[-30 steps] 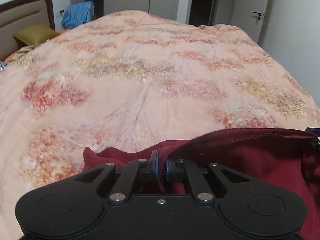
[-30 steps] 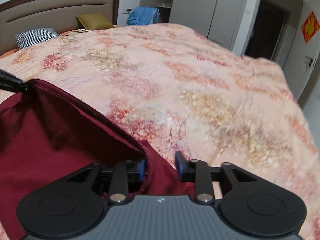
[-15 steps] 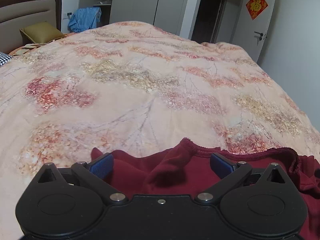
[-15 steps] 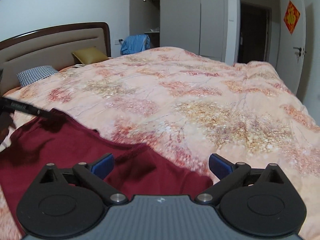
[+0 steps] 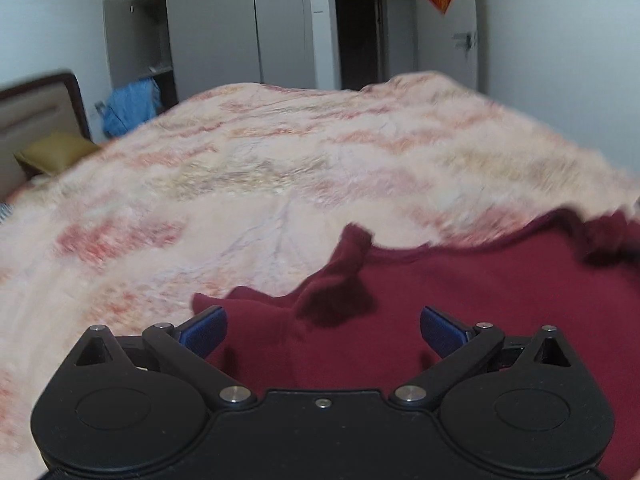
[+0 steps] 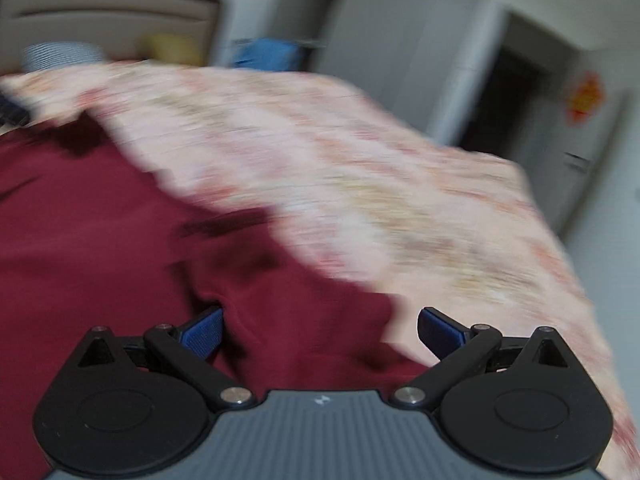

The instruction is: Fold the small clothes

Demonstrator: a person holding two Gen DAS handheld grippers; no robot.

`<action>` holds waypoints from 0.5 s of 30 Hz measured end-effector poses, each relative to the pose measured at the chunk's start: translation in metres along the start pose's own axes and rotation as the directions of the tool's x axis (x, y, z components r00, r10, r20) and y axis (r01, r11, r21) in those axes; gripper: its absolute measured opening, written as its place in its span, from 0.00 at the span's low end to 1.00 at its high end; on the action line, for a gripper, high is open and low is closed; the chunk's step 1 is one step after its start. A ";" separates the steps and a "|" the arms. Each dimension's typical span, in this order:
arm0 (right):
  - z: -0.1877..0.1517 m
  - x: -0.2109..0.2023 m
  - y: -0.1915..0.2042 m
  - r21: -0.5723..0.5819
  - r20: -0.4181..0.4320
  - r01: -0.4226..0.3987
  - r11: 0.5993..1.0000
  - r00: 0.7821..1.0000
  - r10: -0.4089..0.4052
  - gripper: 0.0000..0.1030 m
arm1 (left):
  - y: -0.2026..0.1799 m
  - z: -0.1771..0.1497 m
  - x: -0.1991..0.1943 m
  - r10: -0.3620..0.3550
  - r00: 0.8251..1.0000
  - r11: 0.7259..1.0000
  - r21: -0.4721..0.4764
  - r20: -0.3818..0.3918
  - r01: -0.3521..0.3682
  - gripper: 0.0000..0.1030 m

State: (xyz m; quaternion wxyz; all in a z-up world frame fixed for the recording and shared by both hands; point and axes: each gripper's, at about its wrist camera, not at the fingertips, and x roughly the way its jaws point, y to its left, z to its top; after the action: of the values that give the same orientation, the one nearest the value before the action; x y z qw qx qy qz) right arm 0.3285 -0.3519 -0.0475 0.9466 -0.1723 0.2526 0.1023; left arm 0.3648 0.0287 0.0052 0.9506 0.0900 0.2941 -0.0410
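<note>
Where maroon garment (image 5: 500, 300) lies, hand-held gripper (image 5: 322, 330) agape above

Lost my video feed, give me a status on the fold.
Left hand-held gripper open, right hand-held gripper open, neither gripping. Dark red garment lies rumpled on the floral quilt. Nothing in the way.

Ahead of my left tongs (image 5: 322, 330), whose jaws stand wide apart, a dark red garment (image 5: 480, 288) lies on the bed (image 5: 280, 168) with a raised fold (image 5: 344, 264) poking up just past the gap. Beyond it the floral quilt is broad, bare and free to cross. At its far left edge stand a headboard (image 5: 36, 108), an olive pillow (image 5: 56, 152) and a blue cloth (image 5: 128, 108). My right tongs (image 6: 320, 330), also wide, have red cloth bunched against the left pad (image 6: 204, 334); this view is blurred.
</note>
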 end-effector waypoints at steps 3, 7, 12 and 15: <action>-0.005 0.007 -0.040 0.201 -0.040 0.119 0.972 0.993 -0.113 1.00 | 0.009 0.002 0.017 0.087 0.996 0.996 -0.006 -0.032 -0.087 0.99; -0.020 0.010 -0.069 0.337 -0.086 0.093 0.937 0.994 -0.068 1.00 | 0.042 0.007 0.036 0.127 0.989 0.987 -0.089 -0.073 -0.133 1.00; -0.031 0.000 -0.081 0.419 -0.113 0.161 0.894 0.986 -0.125 1.00 | 0.065 0.007 0.035 0.060 0.994 0.977 -0.197 -0.090 -0.077 0.99; -0.031 -0.023 -0.078 0.451 -0.040 0.099 0.887 0.995 -0.091 1.00 | 0.067 0.010 0.020 -0.003 1.000 0.959 -0.282 -0.017 -0.002 0.99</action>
State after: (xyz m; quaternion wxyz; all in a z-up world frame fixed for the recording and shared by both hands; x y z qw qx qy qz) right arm 0.3172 -0.4374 -0.0398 0.9622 0.0395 0.2693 -0.0072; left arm 0.3953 0.0923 0.0120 0.9512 -0.0461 0.3051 0.0021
